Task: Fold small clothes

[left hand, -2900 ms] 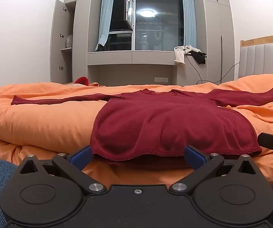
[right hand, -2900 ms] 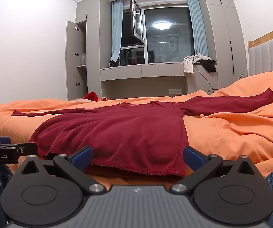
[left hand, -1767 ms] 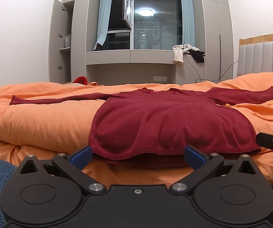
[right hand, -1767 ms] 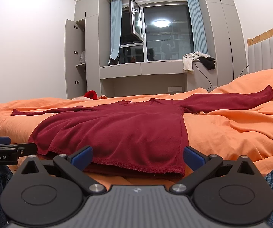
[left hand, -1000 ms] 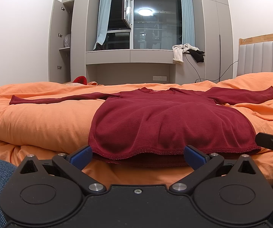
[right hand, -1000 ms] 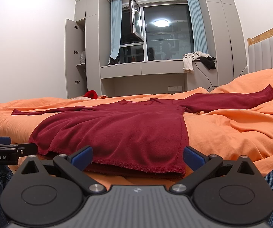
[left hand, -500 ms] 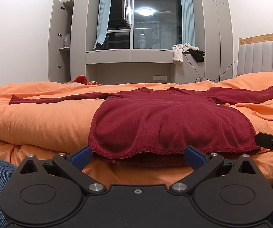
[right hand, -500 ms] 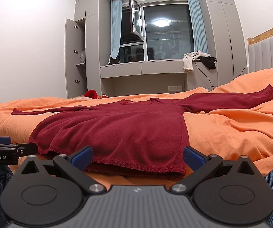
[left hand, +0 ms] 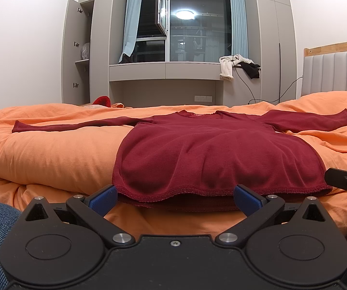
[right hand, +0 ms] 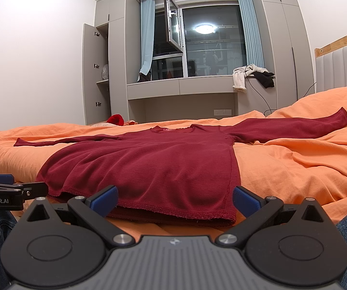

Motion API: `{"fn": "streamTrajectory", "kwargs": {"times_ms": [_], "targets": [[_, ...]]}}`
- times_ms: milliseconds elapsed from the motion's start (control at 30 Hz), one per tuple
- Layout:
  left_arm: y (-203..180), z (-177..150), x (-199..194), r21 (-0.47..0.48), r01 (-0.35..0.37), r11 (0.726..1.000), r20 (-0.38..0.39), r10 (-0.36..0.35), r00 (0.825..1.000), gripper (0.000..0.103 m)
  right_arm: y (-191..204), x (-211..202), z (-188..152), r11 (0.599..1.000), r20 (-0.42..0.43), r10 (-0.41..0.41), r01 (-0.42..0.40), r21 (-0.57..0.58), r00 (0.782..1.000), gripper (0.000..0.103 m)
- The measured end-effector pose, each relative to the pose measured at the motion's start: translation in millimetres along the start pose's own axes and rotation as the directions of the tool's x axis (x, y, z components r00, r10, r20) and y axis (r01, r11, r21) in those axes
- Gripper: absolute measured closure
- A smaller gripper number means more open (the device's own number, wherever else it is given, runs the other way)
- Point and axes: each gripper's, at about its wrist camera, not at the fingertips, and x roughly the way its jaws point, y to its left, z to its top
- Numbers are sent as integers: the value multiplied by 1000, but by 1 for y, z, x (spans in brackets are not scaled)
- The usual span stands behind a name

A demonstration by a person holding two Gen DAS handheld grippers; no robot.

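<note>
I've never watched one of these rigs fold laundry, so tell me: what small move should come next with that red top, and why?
Probably ease both grippers forward onto the hem. The dark red long-sleeved top lies flat on the orange duvet, sleeves spread. The left gripper and right gripper are open just short of the hem, holding nothing.

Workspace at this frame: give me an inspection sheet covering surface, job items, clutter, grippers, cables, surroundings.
Surface: orange duvet, rumpled, on a bed.
Job's things: dark red long-sleeved top lying flat, both sleeves spread out, hem nearest the grippers; unfolded.
Clutter: small red item at the far edge of the bed; white garment and black garment draped on the window ledge.
Grippers: left gripper and right gripper both open, at the hem, holding nothing.
Cables: black cable hanging from the ledge.
Surroundings: window dark, one pane swung open; cupboard door open; padded headboard.
</note>
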Motion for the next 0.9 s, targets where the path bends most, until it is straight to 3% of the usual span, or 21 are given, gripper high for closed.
{"fn": "streamTrajectory", "kwargs": {"times_ms": [367, 500, 733, 833, 900], "targets": [[0, 0, 0, 0, 0, 1000, -2, 0, 1000, 1, -1, 1, 0, 1000, -14, -2, 2, 1, 1000, 0], [-1, 1, 1, -2, -6, 1000, -17, 6, 1000, 1, 0, 9, 6, 1000, -108, 5, -3, 21, 994, 0], [6, 18, 25, -25, -7, 1000, -139, 3, 990, 1, -12, 33, 24, 997, -281, 12, 9, 75, 960, 0], [8, 32, 34, -26, 8, 1000, -146, -11, 989, 1, -21, 42, 36, 997, -319, 22, 5, 83, 947, 0], [6, 40, 41, -7, 5, 1000, -136, -6, 991, 1, -27, 47, 43, 997, -310, 27, -5, 72, 950, 0]]}}
